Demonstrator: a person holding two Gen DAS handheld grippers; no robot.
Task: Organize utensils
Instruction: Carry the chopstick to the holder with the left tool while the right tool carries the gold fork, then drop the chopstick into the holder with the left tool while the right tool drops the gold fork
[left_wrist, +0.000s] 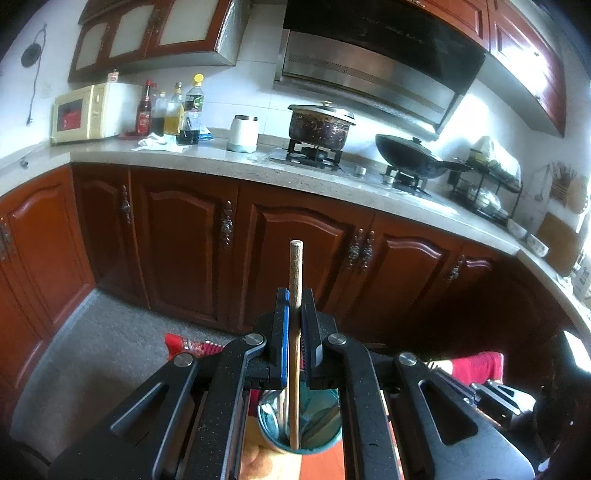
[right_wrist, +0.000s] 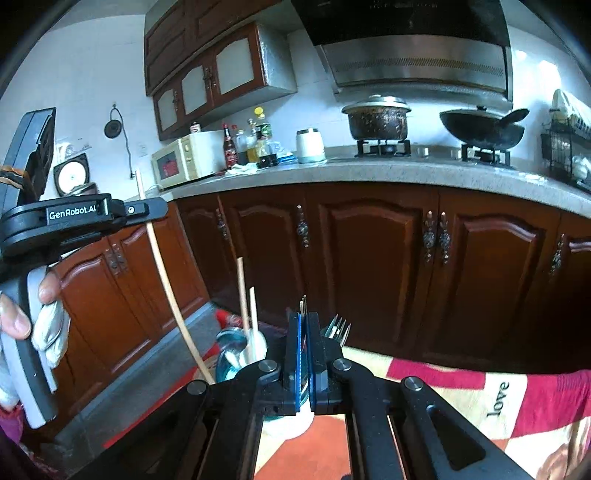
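In the left wrist view my left gripper (left_wrist: 294, 306) is shut on a wooden chopstick (left_wrist: 295, 273) that stands upright, its lower end inside a teal cup (left_wrist: 325, 439) holding a metal spoon (left_wrist: 271, 410). In the right wrist view my right gripper (right_wrist: 304, 321) is shut on thin metal utensil handles (right_wrist: 303, 304) over a glass cup (right_wrist: 229, 358) with chopsticks (right_wrist: 242, 291) and a white spoon. A fork (right_wrist: 337, 326) stands just right of the jaws. The left gripper (right_wrist: 140, 209) shows at the left, holding the long chopstick (right_wrist: 168, 284).
A colourful cloth (right_wrist: 480, 398) covers the table under the cups. Behind are wooden cabinets (left_wrist: 192, 240), a counter (left_wrist: 221, 158) with a microwave (left_wrist: 83, 112), bottles, a white jar, a pot (left_wrist: 319, 123) and a wok (left_wrist: 410, 153) on the stove, and a dish rack (left_wrist: 484, 184).
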